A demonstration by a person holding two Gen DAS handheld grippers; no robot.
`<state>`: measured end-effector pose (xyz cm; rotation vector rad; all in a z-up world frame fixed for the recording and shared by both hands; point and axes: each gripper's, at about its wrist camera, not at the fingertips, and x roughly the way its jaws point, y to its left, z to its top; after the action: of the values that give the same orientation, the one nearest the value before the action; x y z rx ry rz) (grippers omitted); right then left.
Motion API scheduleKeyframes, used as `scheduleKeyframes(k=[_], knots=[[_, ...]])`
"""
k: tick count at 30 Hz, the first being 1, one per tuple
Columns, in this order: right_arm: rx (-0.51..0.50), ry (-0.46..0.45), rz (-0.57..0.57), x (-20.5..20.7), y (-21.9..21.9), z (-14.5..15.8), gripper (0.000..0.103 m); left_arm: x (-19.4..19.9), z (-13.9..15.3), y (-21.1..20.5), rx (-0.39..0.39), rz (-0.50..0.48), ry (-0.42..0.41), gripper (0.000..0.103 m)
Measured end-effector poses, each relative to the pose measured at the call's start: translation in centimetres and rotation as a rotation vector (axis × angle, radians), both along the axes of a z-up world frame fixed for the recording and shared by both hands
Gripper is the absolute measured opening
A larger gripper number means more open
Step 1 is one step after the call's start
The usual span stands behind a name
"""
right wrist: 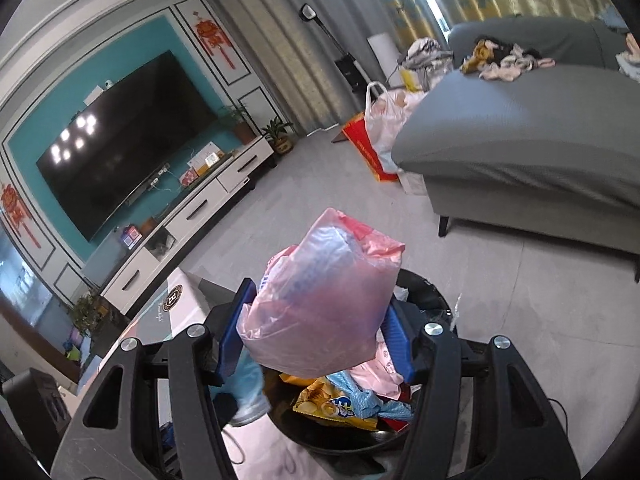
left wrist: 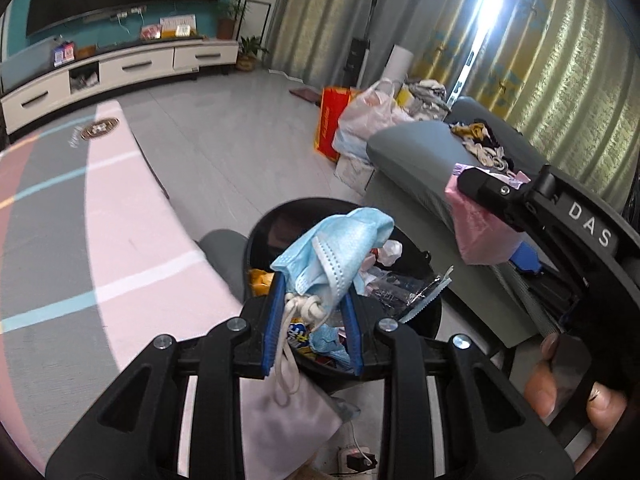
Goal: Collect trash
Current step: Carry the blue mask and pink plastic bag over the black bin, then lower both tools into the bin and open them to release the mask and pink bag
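My left gripper is shut on a crumpled blue face mask, its white ear loops hanging down, held above the black round trash bin. The bin holds several wrappers, tissue and a yellow snack bag. My right gripper is shut on a pink plastic bag over the same bin. The right gripper and its pink bag also show at the right of the left wrist view. A grey cloth pouch lies below the left gripper.
A grey sofa with clothes on it stands to the right. Plastic bags and a red carton sit beside it on the floor. A pink and grey table top is left of the bin. A TV cabinet lines the far wall.
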<state>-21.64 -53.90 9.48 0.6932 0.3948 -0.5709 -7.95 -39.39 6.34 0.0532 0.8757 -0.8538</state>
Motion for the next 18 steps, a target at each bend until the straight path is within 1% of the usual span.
scheduleKeyframes(k=[6, 12, 18], knots=[[0.056, 0.057, -0.005, 1.7, -1.4, -2.3, 0.059, 0.7, -2.4, -2.5, 0.050, -0.023, 0.054, 0.029], [0.133, 0.094, -0.031, 2.2, -3.1, -4.4, 0.059, 1.2, -4.6, -4.3, 0.093, -0.041, 0.102, 0.029], [0.188, 0.146, -0.051, 2.6, -4.4, -6.1, 0.059, 1.5, -5.9, -5.4, 0.117, -0.058, 0.145, 0.029]])
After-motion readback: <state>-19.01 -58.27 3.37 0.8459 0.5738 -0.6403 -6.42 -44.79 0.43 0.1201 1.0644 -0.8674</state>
